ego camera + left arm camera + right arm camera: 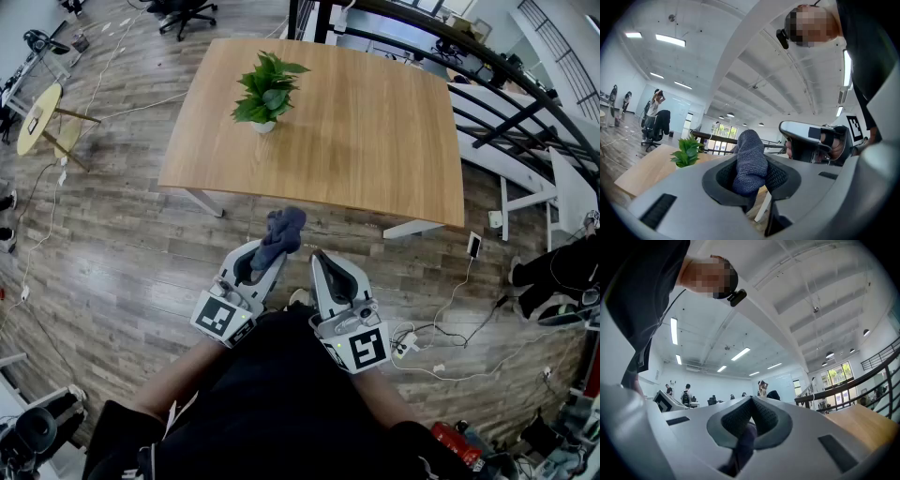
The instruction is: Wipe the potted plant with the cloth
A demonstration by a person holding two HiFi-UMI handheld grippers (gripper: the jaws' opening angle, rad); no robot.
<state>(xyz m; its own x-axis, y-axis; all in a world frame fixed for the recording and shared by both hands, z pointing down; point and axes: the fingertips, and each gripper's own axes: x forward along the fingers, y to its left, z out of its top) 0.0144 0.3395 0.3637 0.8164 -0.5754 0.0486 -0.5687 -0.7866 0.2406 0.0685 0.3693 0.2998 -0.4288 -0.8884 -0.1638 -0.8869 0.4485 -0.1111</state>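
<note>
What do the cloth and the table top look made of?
The cloth looks like blue-grey knitted fabric, matte, with a visible fine weave. The table top looks like light wood or veneer, with a smooth satin finish and faint grain lines.

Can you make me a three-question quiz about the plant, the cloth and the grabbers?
1. Where is the plant? A in a sink, B on the table, C on a shelf.
2. What colour is the cloth? A yellow, B red, C dark blue.
3. What is the left gripper doing? A clamping the cloth, B open and empty, C holding the plant.
Answers: 1 B, its pot stands on the wood top. 2 C, it looks dark blue in both views. 3 A, the cloth sticks up between its closed jaws.
</note>
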